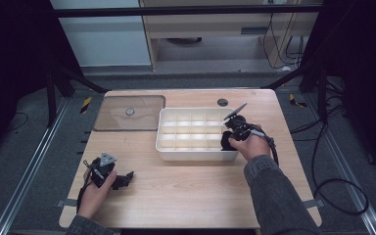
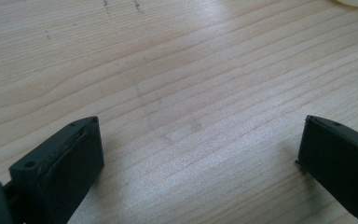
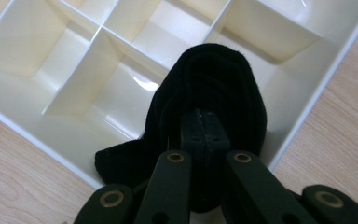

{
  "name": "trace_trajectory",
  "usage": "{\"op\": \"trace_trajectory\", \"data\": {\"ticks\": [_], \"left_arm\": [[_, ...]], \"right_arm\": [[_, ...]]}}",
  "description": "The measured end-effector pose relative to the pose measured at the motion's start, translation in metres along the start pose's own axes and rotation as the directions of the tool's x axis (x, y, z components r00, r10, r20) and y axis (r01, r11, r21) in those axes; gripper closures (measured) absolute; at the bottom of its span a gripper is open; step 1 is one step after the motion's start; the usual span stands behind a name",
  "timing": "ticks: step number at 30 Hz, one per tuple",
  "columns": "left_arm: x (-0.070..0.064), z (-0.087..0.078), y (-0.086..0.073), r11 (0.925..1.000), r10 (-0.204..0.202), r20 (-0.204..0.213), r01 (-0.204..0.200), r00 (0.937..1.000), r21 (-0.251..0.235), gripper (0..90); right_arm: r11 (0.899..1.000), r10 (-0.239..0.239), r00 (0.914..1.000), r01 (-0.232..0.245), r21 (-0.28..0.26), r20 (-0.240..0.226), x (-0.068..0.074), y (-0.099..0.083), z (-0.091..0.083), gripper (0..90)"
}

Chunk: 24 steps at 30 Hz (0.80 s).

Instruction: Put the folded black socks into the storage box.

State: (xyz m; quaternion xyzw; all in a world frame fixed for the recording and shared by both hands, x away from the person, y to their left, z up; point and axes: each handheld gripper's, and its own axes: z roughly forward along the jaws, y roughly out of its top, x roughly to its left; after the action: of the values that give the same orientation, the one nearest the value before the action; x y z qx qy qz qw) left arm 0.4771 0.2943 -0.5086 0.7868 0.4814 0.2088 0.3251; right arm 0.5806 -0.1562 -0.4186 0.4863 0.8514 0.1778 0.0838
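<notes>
The black cloth (image 3: 205, 84) is right over the white divided box (image 1: 196, 152), hanging at the box's near right corner with the right gripper (image 3: 204, 126) pinched tight on it, jaws closed together with the fabric bunched around them. It looks like a soft, dark, rolled or folded bundle, possibly a sock, though the view is too dark to be sure. Its lower edge droops over the box's near wall, so it isn't tucked into a compartment yet; my read is that the placing is under way and the release is what's left. The compartments I can see in the box are bare.

Out from the box, a clear lid (image 1: 129, 113) with a small knob lies just beside its left end. Well away toward the near left, the left gripper (image 1: 115, 178) rests low on the wooden table (image 2: 186, 93), jaws spread wide with nothing between them.
</notes>
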Motion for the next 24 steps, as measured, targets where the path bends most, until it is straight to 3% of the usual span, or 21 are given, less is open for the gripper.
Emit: {"op": "trace_trajectory", "data": {"ticks": [24], "left_arm": [[-0.001,0.0,0.0,1.0,0.005,0.0,-0.005,1.0,0.005,0.0]], "right_arm": [[0.999,-0.004,1.0,0.004,0.039,0.003,0.005,-0.008,0.012,90.0]]}}
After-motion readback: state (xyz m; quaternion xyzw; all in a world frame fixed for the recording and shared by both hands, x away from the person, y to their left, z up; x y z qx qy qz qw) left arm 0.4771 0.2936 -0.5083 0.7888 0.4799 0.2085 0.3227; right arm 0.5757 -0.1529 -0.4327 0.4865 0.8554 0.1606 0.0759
